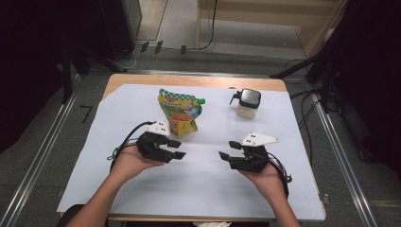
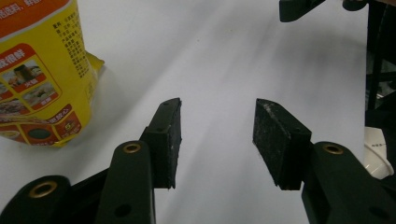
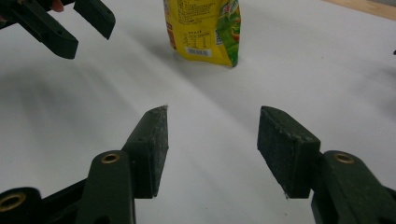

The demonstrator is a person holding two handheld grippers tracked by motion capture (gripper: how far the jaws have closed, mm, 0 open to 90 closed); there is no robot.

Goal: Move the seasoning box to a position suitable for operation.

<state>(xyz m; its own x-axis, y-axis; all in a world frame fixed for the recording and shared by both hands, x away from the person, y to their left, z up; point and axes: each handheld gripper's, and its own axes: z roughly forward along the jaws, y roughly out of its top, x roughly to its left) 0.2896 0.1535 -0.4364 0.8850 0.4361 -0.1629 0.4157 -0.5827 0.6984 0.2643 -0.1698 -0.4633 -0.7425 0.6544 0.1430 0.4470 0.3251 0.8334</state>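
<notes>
Yellow pouch (image 1: 180, 113) stands just beyond left gripper (image 1: 177, 149); both grippers gape empty.

The pouch (image 1: 180, 112) is bright yellow with green across its top and down one side, an orange-red band, small red-framed food pictures and dark print; its cap is green, and a white label with a barcode sits low on one face. The left hand-held gripper (image 1: 178, 149) is black with brass-coloured rivets, dark grey pads speckled with pale dust, and a pale grey plate on top. The right hand-held gripper (image 1: 226, 156) is coloured the same way. The jar (image 1: 248, 103) is clear with a whitish filling and a black lid. The tabletop (image 1: 198, 81) is light wood under a plain white sheet (image 1: 203, 175).
</notes>
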